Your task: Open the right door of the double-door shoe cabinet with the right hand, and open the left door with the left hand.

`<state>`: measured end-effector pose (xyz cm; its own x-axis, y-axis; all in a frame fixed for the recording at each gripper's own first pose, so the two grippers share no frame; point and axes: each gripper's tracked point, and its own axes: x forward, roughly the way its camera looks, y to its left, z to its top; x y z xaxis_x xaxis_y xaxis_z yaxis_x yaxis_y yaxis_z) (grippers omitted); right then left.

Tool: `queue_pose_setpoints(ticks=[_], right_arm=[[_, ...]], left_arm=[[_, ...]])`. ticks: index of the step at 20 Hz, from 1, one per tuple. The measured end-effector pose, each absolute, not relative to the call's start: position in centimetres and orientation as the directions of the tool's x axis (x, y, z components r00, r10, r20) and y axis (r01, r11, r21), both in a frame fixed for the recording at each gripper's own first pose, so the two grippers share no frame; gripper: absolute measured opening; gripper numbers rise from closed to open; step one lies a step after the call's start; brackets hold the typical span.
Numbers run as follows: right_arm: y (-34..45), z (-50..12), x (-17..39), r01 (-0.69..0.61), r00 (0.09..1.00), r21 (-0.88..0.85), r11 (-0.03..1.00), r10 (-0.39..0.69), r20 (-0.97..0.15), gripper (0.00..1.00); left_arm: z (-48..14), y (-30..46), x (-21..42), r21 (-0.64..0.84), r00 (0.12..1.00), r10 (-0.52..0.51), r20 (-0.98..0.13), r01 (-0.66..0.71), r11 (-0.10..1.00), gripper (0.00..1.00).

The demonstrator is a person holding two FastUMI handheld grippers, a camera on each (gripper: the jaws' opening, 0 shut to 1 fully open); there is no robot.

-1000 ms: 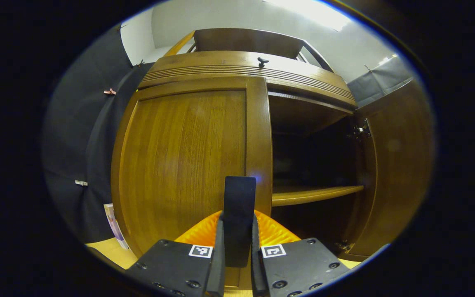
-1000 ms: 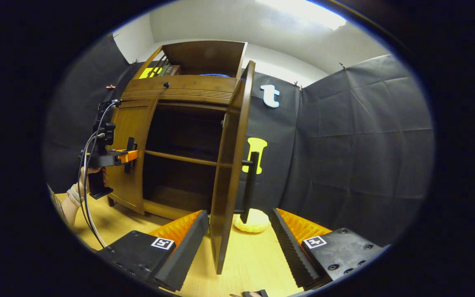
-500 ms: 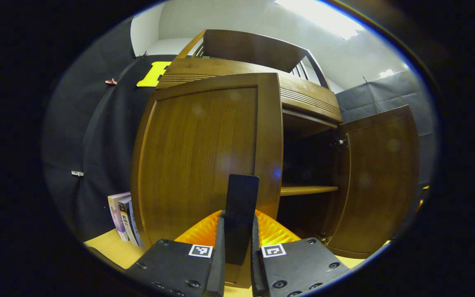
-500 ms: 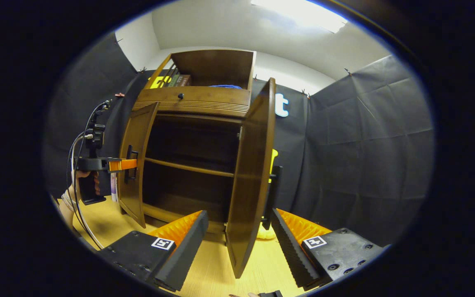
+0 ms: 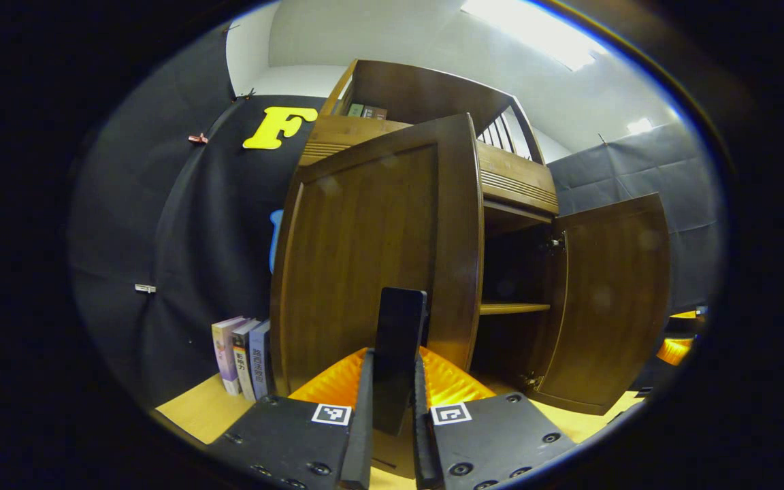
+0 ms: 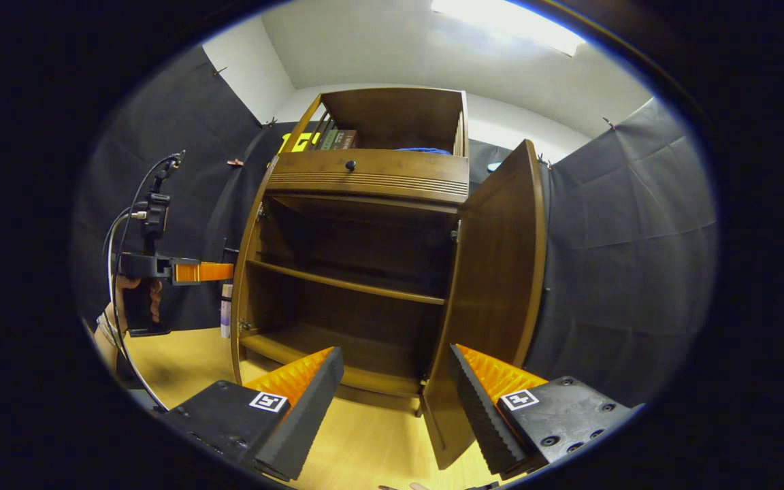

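**A:** What is shown of the shoe cabinet (image 6: 365, 177) in the right gripper view?

**B:** A brown wooden cabinet is seen standing on a pale wooden tabletop (image 6: 378, 449). Both doors are swung outward. The right door (image 6: 494, 299) is seen on the right of the cabinet, its inner face turned toward the camera. The dark interior is exposed, and a single shelf (image 6: 344, 286) is seen running across it. A small knob (image 6: 350, 165) is set in the drawer band above the opening, and books are stacked in the open box on top of the cabinet.

**A:** And the right claw (image 6: 395, 401)?

**B:** It is held released, its two fingers spread wide. Nothing is gripped between them. It is held in front of the cabinet, just beside the lower edge of the right door; whether it touches the door cannot be told.

**A:** What is shown in the left gripper view?

**B:** The left door (image 5: 371, 258) is seen opened out from the cabinet, its outer face turned toward the camera. A dark upright handle (image 5: 399, 354) on that door is clenched between the two fingers of the left claw (image 5: 392, 415). A few books (image 5: 242, 354) are stood on the tabletop to the left of the cabinet, against the black cloth wall.

**A:** Is the left claw seen elsewhere?

**B:** Yes. In the right gripper view it is seen to the left of the cabinet, held by a hand (image 6: 140, 299).
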<state>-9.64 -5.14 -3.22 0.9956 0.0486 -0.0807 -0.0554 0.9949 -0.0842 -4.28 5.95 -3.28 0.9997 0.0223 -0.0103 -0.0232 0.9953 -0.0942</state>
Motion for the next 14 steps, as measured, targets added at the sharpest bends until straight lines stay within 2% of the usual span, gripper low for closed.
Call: queue_pose_setpoints(ticks=[8, 14], right_arm=[[0.1, -4.0, -7.8, -0.164, 0.984, -0.039, 0.986, 0.16, -0.08, 0.97], [2.3, -4.8, -6.3, -0.209, 0.975, 0.007, 0.978, 0.209, -0.073, 0.96]], left_arm=[[-2.6, 10.6, -8.4, -0.05, 0.994, 0.105, 0.006, -0.105, 0.993, 0.24], [-2.9, 14.3, -10.2, -0.046, 0.983, 0.184, -0.013, -0.184, 0.982, 0.23]])
